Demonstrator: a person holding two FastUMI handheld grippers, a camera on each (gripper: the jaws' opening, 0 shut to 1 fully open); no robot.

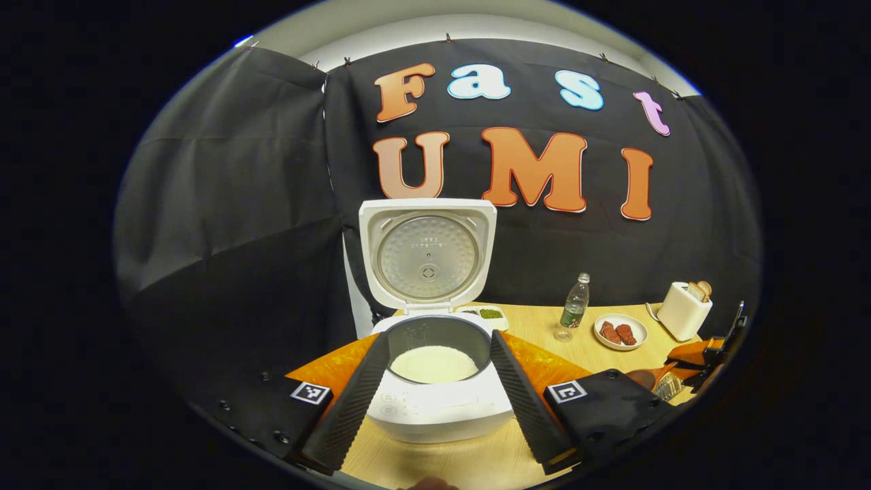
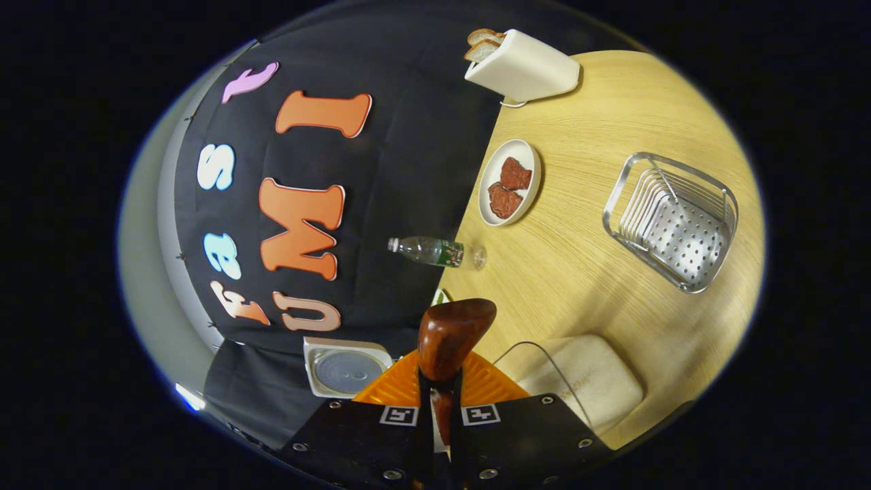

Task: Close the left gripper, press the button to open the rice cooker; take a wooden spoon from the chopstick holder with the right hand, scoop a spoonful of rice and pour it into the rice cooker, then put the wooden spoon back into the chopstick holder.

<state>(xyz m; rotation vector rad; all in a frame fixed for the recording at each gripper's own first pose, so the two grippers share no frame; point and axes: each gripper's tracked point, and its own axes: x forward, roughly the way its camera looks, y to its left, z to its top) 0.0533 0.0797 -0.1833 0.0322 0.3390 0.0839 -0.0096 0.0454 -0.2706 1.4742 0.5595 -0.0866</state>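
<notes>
The white rice cooker (image 1: pixel 435 408) stands with its lid (image 1: pixel 427 255) raised, and white rice (image 1: pixel 434 364) lies in the pot. My left gripper (image 1: pixel 437 338) is open, one finger on each side of the pot and touching nothing. My right gripper (image 2: pixel 441 391) is shut on the wooden spoon (image 2: pixel 452 337) by its handle, the glossy brown bowl pointing forward over the table with no rice visible on it. In the left gripper view, the right gripper (image 1: pixel 708 354) and spoon (image 1: pixel 643 378) are at the far right. The perforated metal chopstick holder (image 2: pixel 674 221) sits on the table beyond the spoon.
A clear container of cream-coloured rice (image 2: pixel 585 381) lies close by the right gripper. An orange mat (image 2: pixel 388 388) is under the cooker. A plate of meat (image 2: pixel 510 182), a plastic bottle (image 2: pixel 435 250), a toaster (image 2: pixel 524 68) and a small dish (image 1: pixel 486 314) stand on the wooden table (image 2: pixel 578 272).
</notes>
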